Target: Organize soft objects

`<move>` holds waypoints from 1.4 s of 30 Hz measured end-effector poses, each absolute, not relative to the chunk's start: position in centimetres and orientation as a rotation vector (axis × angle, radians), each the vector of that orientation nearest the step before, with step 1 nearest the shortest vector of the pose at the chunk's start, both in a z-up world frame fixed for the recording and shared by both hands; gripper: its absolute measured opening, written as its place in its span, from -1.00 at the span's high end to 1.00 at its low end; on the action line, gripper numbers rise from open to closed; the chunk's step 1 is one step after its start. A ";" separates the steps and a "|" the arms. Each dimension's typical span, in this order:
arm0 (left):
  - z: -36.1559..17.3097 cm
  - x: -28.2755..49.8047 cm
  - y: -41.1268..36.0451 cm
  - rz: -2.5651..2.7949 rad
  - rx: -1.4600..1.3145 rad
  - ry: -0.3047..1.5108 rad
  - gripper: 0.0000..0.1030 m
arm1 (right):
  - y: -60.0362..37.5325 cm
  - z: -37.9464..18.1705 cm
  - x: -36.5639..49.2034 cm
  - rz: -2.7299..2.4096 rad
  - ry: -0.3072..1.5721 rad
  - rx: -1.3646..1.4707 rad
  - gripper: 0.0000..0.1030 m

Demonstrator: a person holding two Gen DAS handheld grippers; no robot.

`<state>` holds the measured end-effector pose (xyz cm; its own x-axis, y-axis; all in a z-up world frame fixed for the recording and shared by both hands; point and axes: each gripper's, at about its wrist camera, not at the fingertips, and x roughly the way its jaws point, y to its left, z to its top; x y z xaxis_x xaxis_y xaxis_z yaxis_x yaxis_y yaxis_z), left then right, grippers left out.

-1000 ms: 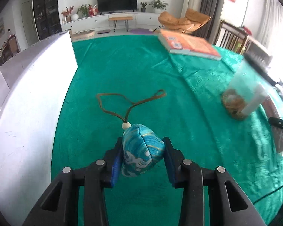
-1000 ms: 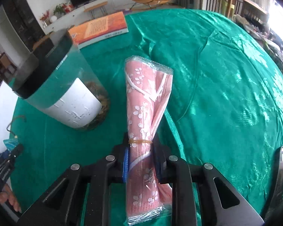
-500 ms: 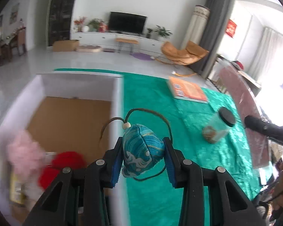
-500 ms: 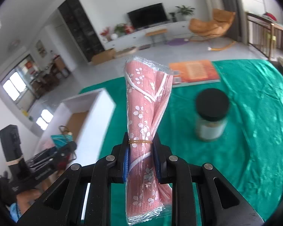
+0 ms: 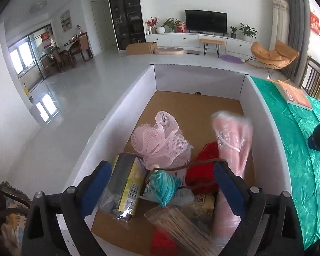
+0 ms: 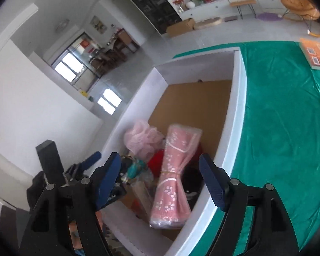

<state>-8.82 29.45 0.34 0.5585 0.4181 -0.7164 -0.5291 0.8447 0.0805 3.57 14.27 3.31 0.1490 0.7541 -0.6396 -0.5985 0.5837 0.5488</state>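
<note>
Now both grippers — left gripper [image 5: 162, 179], right gripper [image 6: 160, 181] — have just spread their jaws, empty, over one white box [image 5: 260, 115]; one teal pouch [image 5: 163, 184] and one pink roll [image 6: 175, 177] lie inside.

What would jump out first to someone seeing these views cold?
The white box full of soft things: a pink mesh puff in the middle and red yarn beside it. The pink roll and blue pouch sit between the open left gripper and right gripper, whose jaws have just opened.
</note>
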 end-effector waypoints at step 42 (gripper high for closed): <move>6.2 -11.1 26.1 0.619 -0.192 0.747 -0.93 | 13.8 7.0 -1.7 0.795 0.855 -0.275 -0.56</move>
<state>-11.09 26.07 6.24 0.5665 0.4573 -0.6855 -0.5890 0.8065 0.0512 -1.72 13.77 7.03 0.3966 0.5137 -0.7608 -0.7218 0.6866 0.0873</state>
